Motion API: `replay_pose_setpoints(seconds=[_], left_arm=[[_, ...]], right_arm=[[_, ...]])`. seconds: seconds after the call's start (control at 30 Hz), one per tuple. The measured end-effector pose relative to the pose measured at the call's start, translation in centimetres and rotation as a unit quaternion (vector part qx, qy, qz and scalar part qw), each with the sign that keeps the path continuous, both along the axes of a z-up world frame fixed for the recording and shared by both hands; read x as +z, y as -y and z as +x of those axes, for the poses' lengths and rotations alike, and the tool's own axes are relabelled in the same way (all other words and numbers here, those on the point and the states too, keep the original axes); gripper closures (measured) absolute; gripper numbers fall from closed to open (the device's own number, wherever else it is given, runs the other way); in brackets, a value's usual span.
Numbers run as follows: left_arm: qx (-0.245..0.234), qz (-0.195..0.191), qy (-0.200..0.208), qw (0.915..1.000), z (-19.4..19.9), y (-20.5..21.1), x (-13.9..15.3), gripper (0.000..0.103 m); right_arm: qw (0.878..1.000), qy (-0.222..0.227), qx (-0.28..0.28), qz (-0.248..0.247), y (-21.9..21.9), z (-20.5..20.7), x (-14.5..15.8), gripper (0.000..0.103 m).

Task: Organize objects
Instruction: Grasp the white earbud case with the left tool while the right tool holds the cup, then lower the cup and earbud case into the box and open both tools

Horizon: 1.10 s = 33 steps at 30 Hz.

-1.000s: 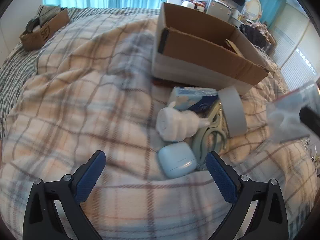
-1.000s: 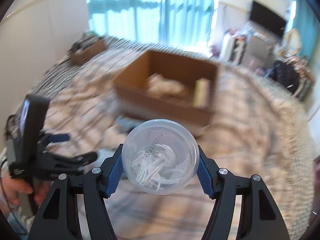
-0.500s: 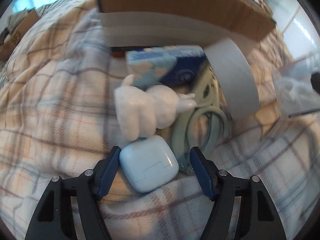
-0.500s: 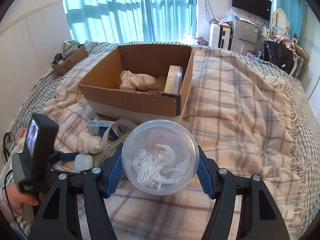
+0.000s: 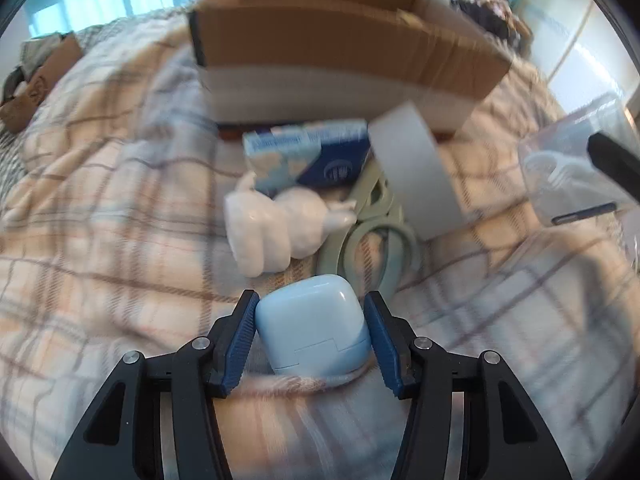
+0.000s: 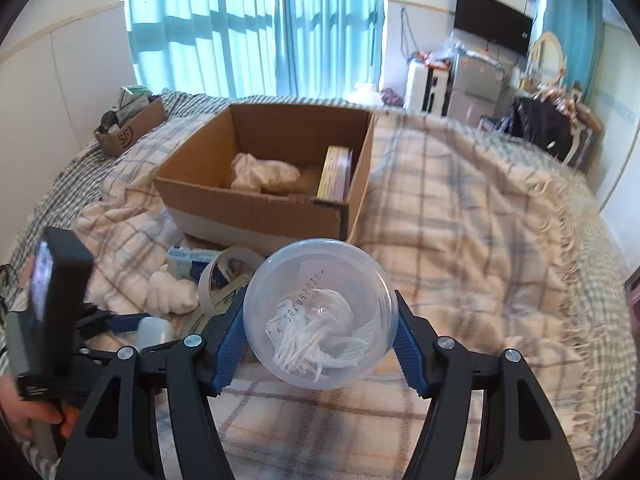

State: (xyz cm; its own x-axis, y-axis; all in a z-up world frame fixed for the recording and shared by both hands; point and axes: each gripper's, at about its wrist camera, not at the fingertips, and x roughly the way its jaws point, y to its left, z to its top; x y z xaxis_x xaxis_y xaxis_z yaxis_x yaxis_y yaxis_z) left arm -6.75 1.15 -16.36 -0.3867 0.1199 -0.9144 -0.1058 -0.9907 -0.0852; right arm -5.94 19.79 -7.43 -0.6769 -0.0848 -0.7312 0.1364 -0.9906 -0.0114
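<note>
The left gripper [image 5: 311, 334] had its blue fingers [image 5: 239, 344] pressed against both sides of a pale blue earbud case [image 5: 312, 328], which sat low on the plaid blanket [image 5: 100, 240]. Just beyond the fingers lay a white figurine [image 5: 276, 228], pale green scissors [image 5: 372, 236], a tape roll [image 5: 416, 168] and a blue tissue pack [image 5: 308, 156], all close together before the cardboard box [image 5: 340, 48]. The right gripper [image 6: 318, 334] clamped a clear round container [image 6: 320, 316] of white cotton swabs between its fingers [image 6: 228, 344], above the blanket. Ahead of it the box [image 6: 256, 204] stood open, holding a crumpled white cloth [image 6: 264, 176] and a yellow pack [image 6: 334, 174].
</note>
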Motion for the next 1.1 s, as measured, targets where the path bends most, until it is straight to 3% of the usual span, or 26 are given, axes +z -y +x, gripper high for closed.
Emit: replay_pose_setpoints(seconds=[0.17, 0.37, 0.67, 0.9, 1.1], left_arm=[[0.014, 0.032, -0.045, 0.9984, 1.5, 1.0, 4.1, 0.048], [0.007, 0.041, -0.103, 0.9938, 3.0, 0.5, 8.1, 0.048], [0.011, 0.047, -0.167, 0.9848, 0.3, 1.1, 15.0, 0.048], [0.025, 0.058, -0.188, 0.9801, -4.2, 1.7, 18.2, 0.048], [0.017, 0.047, -0.194, 0.9798, -8.8, 1.3, 18.1, 0.048]], right_arm=[[1.000, -0.027, -0.006, 0.006, 0.5, 1.5, 2.3, 0.038], [0.998, -0.062, 0.001, 0.009, 1.8, 4.0, 5.8, 0.038], [0.992, -0.123, 0.032, 0.023, 3.9, 5.2, 12.1, 0.038], [0.986, -0.157, 0.051, 0.031, 4.8, 2.7, 15.7, 0.039], [0.985, -0.165, 0.053, 0.024, 4.8, -2.6, 16.9, 0.039]])
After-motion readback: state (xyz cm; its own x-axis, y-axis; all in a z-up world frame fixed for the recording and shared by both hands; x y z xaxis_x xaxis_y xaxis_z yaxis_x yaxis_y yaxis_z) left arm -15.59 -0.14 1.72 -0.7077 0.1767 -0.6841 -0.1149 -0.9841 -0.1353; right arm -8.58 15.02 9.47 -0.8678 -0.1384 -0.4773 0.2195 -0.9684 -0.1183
